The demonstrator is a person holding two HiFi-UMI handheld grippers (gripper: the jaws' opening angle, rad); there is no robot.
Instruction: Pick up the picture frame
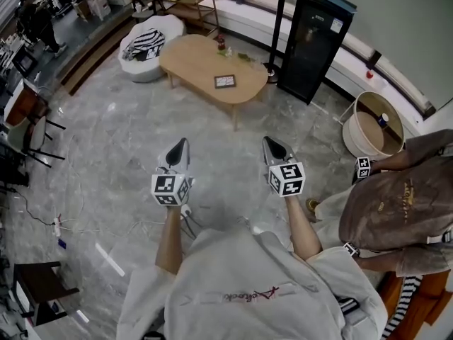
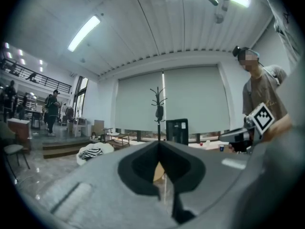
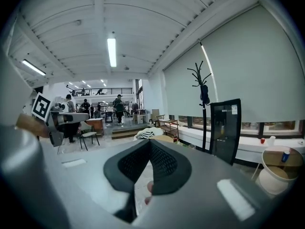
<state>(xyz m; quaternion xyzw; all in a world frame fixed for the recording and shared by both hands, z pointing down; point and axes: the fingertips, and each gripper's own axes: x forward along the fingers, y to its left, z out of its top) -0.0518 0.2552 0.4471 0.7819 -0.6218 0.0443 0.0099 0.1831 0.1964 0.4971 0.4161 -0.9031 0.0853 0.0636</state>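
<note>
Closest in, the wearer's grey shirt (image 1: 241, 289) fills the bottom of the head view. Ahead, well apart, stands the oval wooden table (image 1: 191, 59), and only this view shows the picture frame (image 1: 225, 81) lying flat on it. Left gripper (image 1: 182, 143) and right gripper (image 1: 268, 142) are level, both clenched on nothing. Their own views show the jaws pressed together, with a coat stand (image 2: 159, 104) beyond.

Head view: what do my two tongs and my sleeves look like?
Left tongs and right tongs are grey and taper to dark-padded points. Each carries a white cube with black square markers. You wear a short-sleeved light grey shirt.
</note>
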